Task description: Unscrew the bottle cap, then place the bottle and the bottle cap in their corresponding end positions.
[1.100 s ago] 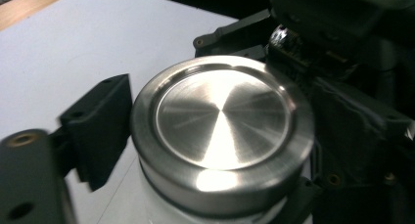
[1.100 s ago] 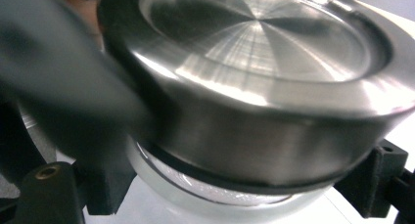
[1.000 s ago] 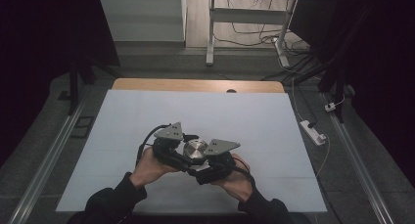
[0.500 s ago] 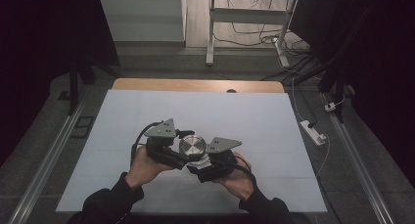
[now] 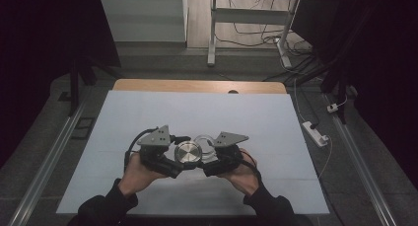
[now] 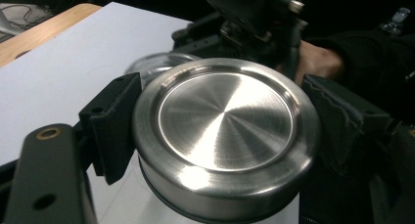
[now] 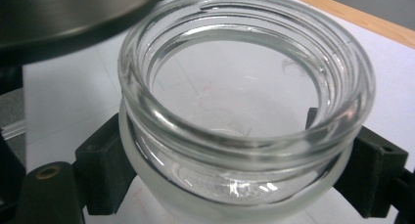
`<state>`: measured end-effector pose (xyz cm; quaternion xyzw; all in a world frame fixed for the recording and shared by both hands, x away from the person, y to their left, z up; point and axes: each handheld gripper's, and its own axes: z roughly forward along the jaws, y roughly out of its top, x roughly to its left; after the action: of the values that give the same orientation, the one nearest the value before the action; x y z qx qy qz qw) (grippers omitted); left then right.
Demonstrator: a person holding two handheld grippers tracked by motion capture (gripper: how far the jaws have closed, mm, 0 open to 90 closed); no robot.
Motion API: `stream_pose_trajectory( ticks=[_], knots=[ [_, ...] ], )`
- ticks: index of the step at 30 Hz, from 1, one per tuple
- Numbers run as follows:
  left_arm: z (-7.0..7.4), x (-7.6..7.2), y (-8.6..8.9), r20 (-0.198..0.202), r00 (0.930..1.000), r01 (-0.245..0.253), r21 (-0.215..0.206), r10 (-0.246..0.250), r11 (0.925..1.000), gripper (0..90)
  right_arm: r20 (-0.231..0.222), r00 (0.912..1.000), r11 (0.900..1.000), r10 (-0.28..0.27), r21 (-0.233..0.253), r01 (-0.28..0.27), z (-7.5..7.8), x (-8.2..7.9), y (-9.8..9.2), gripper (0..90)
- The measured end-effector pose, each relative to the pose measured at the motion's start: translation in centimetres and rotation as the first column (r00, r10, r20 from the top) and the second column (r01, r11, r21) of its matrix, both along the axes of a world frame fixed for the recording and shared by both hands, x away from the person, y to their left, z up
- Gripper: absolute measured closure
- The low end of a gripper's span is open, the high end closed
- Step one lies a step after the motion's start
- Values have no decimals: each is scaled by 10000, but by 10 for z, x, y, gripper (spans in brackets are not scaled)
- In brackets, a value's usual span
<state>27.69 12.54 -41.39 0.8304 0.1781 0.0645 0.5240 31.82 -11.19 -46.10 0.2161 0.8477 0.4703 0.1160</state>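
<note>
My left gripper [image 5: 183,157] is shut on a round brushed-steel lid [image 6: 226,136]; its black pads [image 6: 113,123] press the lid's rim from both sides. My right gripper [image 5: 211,157] is shut on a clear glass jar [image 7: 244,111] with a threaded, open mouth, its frosted body between the pads [image 7: 105,165]. In the high view the lid [image 5: 188,151] sits just left of the jar [image 5: 205,143], partly overlapping its rim, above the near middle of the white table [image 5: 276,122]. In the right gripper view the lid's edge [image 7: 63,13] hangs over the jar's upper left.
A wooden strip [image 5: 197,86] edges the table's far side. On the floor to the right lies a white power strip [image 5: 315,132] with cables. Metal rails [image 5: 49,162] run along the floor on both sides. Both hands hold the grippers close to the near edge.
The left gripper and lid have shifted a little to the left, away from the jar's top, so the jar's open rim now shows beside the lid. The right gripper has hardly moved.
</note>
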Motion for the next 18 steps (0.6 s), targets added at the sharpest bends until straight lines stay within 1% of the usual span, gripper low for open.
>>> stream_pose_trajectory(
  ticks=[2, 3, 6, 13, 18],
  knots=[
    [-2, -3, 0, 77, 9999, 85, 23, -85, 10000, 202, 19, 10000, 10000, -59, -2, 59, 0, 3, -1, 152],
    [-5, -5, 0, 129, 9998, 176, 115, -178, 9998, 202, 70, 9999, 9999, -96, -49, 96, 1, 5, -1, 152],
    [-9, -9, -1, 229, 9993, 276, 145, -279, 9995, 202, 110, 9998, 9999, -164, -21, 164, 2, 9, -2, 152],
    [-15, -16, -5, 480, 9981, 379, 155, -386, 9992, 202, 156, 9994, 9995, -299, 36, 298, 8, 18, -1, 152],
    [-24, -19, -8, 427, 9985, 321, 270, -333, 9991, 202, 130, 9992, 9993, -365, 61, 364, 9, 23, 1, 152]
  ],
)
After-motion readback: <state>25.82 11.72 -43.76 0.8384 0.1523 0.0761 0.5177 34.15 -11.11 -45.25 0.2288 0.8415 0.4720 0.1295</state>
